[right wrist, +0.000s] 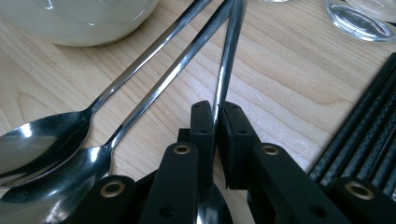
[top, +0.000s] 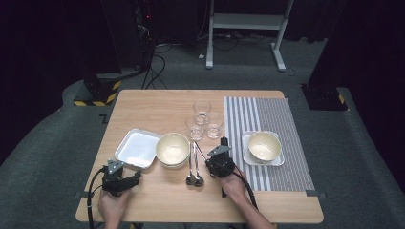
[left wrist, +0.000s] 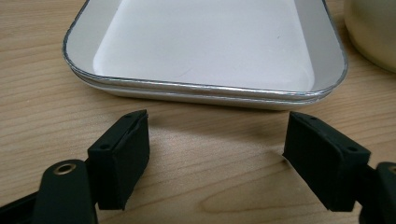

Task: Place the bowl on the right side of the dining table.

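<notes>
A: Third spoon [right wrist: 227, 56], handle pinched between the pads of the right gripper [right wrist: 216, 122], just beside two spoons [right wrist: 70, 140] lying flat on the table [right wrist: 289, 84].

B: Near the striped mat [right wrist: 369, 130] (dark ribs at the edge), cream bowl [right wrist: 79, 18] behind. Left gripper [left wrist: 217, 154]?

A: Jaws spread wide, nothing between, just short of the white tray [left wrist: 205, 46].

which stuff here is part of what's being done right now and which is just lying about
In the job:
right gripper, shut on a spoon
two more spoons
striped placemat, likely destination

Lying about:
three glasses
white tray by the open left gripper
cream bowls
</notes>
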`<state>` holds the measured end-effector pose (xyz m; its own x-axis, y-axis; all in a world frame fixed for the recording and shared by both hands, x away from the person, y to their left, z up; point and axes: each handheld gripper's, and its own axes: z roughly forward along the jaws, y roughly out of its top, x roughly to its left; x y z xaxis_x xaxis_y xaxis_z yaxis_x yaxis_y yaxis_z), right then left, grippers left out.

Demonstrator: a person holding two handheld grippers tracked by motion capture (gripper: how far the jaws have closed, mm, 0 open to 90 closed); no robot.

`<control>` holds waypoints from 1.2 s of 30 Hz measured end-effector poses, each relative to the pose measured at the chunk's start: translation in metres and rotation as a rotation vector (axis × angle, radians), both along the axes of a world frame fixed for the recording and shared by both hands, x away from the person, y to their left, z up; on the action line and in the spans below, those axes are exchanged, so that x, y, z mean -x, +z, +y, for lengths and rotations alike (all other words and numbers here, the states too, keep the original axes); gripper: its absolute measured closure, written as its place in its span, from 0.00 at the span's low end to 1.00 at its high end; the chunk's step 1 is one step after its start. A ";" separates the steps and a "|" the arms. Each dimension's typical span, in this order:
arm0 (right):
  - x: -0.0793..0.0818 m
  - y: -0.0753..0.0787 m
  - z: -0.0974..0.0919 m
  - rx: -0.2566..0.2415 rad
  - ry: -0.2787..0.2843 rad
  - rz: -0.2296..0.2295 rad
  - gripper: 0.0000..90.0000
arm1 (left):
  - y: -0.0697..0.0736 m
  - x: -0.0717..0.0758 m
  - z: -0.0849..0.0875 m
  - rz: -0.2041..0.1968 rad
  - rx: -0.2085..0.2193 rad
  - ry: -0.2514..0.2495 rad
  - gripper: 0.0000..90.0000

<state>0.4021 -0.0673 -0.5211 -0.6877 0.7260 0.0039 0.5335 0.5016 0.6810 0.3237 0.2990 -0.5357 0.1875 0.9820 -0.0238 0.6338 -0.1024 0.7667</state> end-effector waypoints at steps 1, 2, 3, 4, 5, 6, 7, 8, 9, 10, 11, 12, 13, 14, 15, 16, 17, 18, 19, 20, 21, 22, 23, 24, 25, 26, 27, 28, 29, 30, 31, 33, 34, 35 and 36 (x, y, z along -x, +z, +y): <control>0.000 0.000 0.000 -0.002 -0.001 0.001 0.94 | 0.000 0.000 0.000 0.000 0.000 0.000 0.25; -0.001 0.000 0.000 -0.002 -0.003 0.000 0.94 | 0.000 0.000 0.000 0.000 -0.001 -0.001 0.25; -0.001 0.000 0.000 -0.003 -0.007 0.002 0.94 | 0.000 0.000 0.000 0.000 -0.001 -0.001 0.25; -0.002 0.000 0.000 -0.002 -0.007 0.001 0.94 | 0.000 0.000 0.000 0.000 -0.001 0.000 0.25; -0.003 0.000 0.000 -0.003 -0.008 0.001 0.94 | 0.000 0.000 0.000 0.000 -0.001 -0.001 0.25; -0.003 0.000 0.000 -0.003 -0.010 0.002 0.94 | 0.000 0.000 0.000 0.000 -0.001 0.000 0.25; -0.004 0.000 0.001 -0.001 -0.010 0.001 0.94 | 0.000 0.000 0.000 -0.001 -0.001 -0.001 0.25; -0.006 0.000 0.001 -0.003 -0.010 0.002 0.94 | 0.000 0.000 0.000 0.000 0.000 0.000 0.25; -0.007 0.000 0.001 -0.005 -0.014 0.007 0.94 | 0.000 0.000 0.000 -0.001 -0.001 -0.001 0.25; -0.008 0.000 0.002 -0.007 -0.015 0.011 0.94 | 0.000 0.000 0.000 -0.001 -0.001 -0.001 0.25; -0.011 0.001 0.002 -0.003 -0.009 0.010 0.94 | 0.000 0.000 0.000 -0.001 -0.001 0.000 0.25; -0.012 0.001 0.002 -0.003 -0.012 0.021 0.94 | 0.000 0.000 0.000 -0.001 -0.001 0.000 0.25; -0.013 0.002 0.003 0.000 -0.009 0.021 0.94 | 0.000 0.000 0.000 0.000 0.000 0.000 0.25; -0.014 0.001 0.003 0.008 -0.001 0.012 0.94 | 0.000 0.000 0.000 0.000 0.001 0.000 0.25; -0.015 0.002 0.004 0.015 0.001 0.007 0.94 | 0.000 0.000 0.000 0.000 0.002 0.000 0.25; -0.016 0.002 0.004 0.020 0.004 0.003 0.94 | 0.000 0.000 0.000 0.000 0.003 -0.001 0.25; -0.016 0.002 0.005 0.025 0.007 -0.003 0.94 | 0.000 0.000 0.000 0.000 0.003 -0.001 0.25; -0.017 0.002 0.006 0.025 0.004 -0.002 0.94 | 0.000 0.000 0.000 0.000 0.003 -0.001 0.25; -0.017 0.002 0.006 0.028 0.004 -0.005 0.94 | 0.000 0.000 0.000 0.000 0.003 -0.001 0.25; -0.018 0.002 0.007 0.027 0.001 -0.003 0.94 | 0.000 0.000 0.000 0.000 0.003 -0.001 0.25; -0.019 0.002 0.007 0.030 0.003 -0.005 0.94 | 0.000 0.000 0.000 0.000 0.003 -0.001 0.25; -0.020 0.002 0.007 0.026 0.003 -0.004 0.94 | 0.000 0.000 0.001 0.001 0.002 -0.002 0.25; -0.021 0.002 0.007 0.024 0.001 -0.002 0.94 | 0.000 0.000 0.001 0.001 0.003 -0.002 0.25; -0.022 0.002 0.007 0.020 0.001 -0.001 0.94 | 0.000 0.000 0.001 0.001 0.003 -0.002 0.25; -0.023 0.002 0.007 0.016 -0.001 0.003 0.94 | 0.000 0.000 0.001 0.001 0.004 -0.002 0.25; -0.024 0.001 0.007 0.015 -0.001 0.002 0.94 | 0.000 0.000 0.001 0.001 0.005 -0.002 0.25; -0.024 0.002 0.007 0.017 -0.001 0.002 0.94 | 0.000 0.000 0.001 0.001 0.005 -0.003 0.25; -0.025 0.002 0.007 0.016 0.001 0.002 0.94 | 0.000 0.000 0.001 0.001 0.006 -0.003 0.25; -0.026 0.002 0.008 0.013 -0.005 0.008 0.94 | 0.000 0.000 0.001 0.001 0.007 -0.003 0.25; -0.028 0.002 0.008 0.013 -0.004 0.006 0.94 | 0.000 0.000 0.001 0.001 0.007 -0.003 0.25; -0.028 0.002 0.008 0.012 -0.006 0.008 0.94 | 0.000 0.000 0.001 0.001 0.008 -0.004 0.25; -0.030 0.002 0.009 0.014 -0.007 0.008 0.94 | 0.000 0.000 0.001 0.001 0.008 -0.004 0.25; -0.030 0.002 0.010 0.013 -0.006 0.006 0.94 | 0.000 0.000 0.001 0.001 0.009 -0.003 0.25; -0.031 0.002 0.010 0.010 -0.007 0.008 0.94 | 0.000 0.000 0.001 0.001 0.009 -0.004 0.25; -0.032 0.002 0.010 0.008 -0.008 0.009 0.94 | 0.000 0.000 0.001 0.001 0.009 -0.004 0.25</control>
